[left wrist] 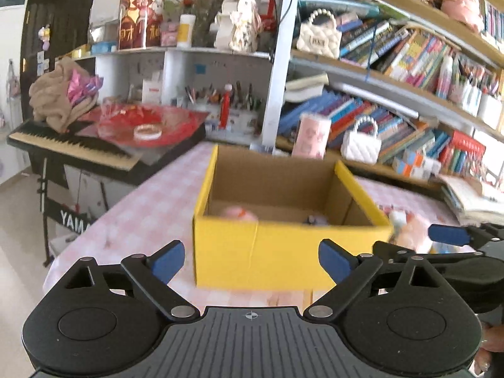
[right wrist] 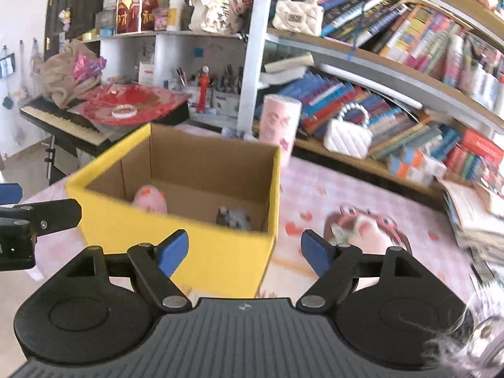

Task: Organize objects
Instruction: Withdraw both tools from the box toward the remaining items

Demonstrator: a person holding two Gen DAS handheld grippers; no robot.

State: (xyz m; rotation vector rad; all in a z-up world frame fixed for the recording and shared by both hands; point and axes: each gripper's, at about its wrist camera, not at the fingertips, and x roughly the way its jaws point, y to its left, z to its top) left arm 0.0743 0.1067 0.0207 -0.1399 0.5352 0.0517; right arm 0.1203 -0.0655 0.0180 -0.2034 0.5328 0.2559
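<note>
A yellow cardboard box (left wrist: 283,252) stands open on the pink checked table (left wrist: 151,208). It also shows in the right wrist view (right wrist: 195,252). Inside lie a pink plush toy (right wrist: 149,201) and a small grey toy (right wrist: 234,217). A pink and red plush toy (right wrist: 365,223) lies on the table to the right of the box. My left gripper (left wrist: 252,261) is open and empty in front of the box. My right gripper (right wrist: 245,250) is open and empty, near the box's right front corner. A right gripper finger (left wrist: 449,234) shows at the right of the left wrist view.
A pink cylinder (right wrist: 280,126) stands behind the box. Shelves of books (right wrist: 393,104) and white handbags (right wrist: 346,135) run along the back and right. A stack of books (right wrist: 472,214) lies at the table's right edge. A keyboard (left wrist: 72,148) with red plastic on it stands left.
</note>
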